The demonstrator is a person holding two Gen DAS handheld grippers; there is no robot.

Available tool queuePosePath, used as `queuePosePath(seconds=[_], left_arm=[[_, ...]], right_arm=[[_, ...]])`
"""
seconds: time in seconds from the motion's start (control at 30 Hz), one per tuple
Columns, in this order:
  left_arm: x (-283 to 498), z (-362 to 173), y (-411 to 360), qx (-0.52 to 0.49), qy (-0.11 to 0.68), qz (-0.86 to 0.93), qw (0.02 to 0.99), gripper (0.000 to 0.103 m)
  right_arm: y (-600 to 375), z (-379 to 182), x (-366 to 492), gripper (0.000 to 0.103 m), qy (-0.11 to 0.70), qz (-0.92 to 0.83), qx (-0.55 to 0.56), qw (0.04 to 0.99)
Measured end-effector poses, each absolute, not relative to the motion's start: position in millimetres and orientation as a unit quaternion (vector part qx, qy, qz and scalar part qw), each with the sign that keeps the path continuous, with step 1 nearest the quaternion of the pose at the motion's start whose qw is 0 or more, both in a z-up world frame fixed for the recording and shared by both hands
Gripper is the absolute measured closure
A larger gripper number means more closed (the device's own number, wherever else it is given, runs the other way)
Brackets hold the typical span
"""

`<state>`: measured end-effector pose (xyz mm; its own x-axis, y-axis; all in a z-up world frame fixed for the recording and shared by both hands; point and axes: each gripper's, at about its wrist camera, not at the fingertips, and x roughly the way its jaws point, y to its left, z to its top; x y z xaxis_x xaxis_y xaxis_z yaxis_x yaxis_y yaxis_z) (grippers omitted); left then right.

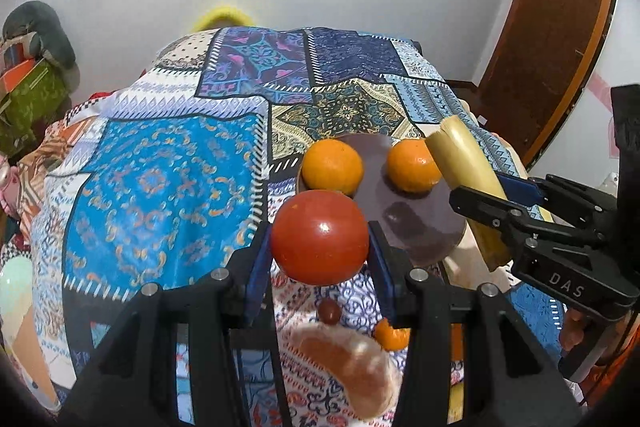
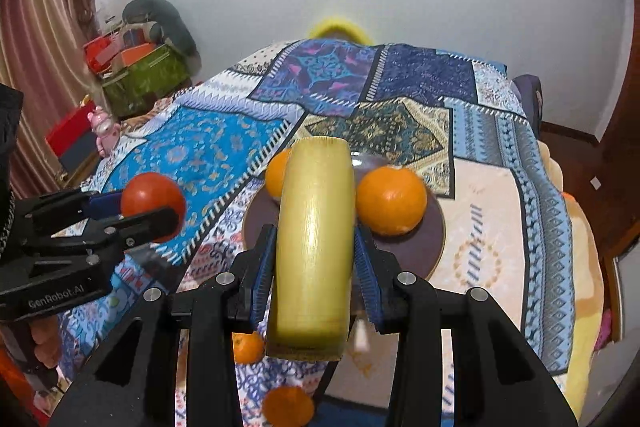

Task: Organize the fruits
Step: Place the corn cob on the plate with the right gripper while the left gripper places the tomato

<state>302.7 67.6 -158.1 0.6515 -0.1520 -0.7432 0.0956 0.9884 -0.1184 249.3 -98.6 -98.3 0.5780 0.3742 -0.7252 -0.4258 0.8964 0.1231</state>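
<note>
Orange and red fruit is being gathered onto a dark round plate (image 2: 434,227) that sits on a patchwork blanket (image 1: 160,167) spread over a bed. Two oranges already rest on the plate: one (image 1: 332,167) at its far left rim, the other (image 1: 412,165) toward its far right rim. The near part of the plate is bare.

The left gripper (image 1: 320,247) is clenched on a red tomato (image 1: 320,237), its blue pads pressing either side, and holds it in the air just beside the plate's near left edge. The right gripper (image 2: 314,267) is clamped around a pale yellow stalk piece (image 2: 314,243), cut flat at both ends; what fruit or plant it is I cannot tell. It is held lengthwise over the plate's near edge, in front of the oranges.

Loose pieces lie on the blanket below the grippers: a peeled citrus segment (image 1: 344,367), a small dark red fruit (image 1: 329,311) and a small orange (image 1: 392,335).

Both hands look to be in the carrying step, with loads lifted and not yet set down. The next move likely calls for bringing each load over the bare near part of the plate, lowering gently so the tomato does not roll into the oranges, then letting go.
</note>
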Motion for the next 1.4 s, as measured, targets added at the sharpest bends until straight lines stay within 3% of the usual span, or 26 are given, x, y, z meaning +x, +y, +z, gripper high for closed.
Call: queuePosePath(seconds=[0.7, 1.4], left_arm=[[368.0, -200.0, 50.6, -0.035, 0.439, -0.095, 0.893, 0.057], [370.9, -199.3, 52.3, -0.047, 0.436, -0.104, 0.893, 0.057]], right_arm=[[-91.5, -141.6, 305.6, 0.067, 0.435, 0.228, -0.035, 0.871], [-90.2, -135.4, 313.6, 0.067, 0.426, 0.234, -0.040, 0.873]])
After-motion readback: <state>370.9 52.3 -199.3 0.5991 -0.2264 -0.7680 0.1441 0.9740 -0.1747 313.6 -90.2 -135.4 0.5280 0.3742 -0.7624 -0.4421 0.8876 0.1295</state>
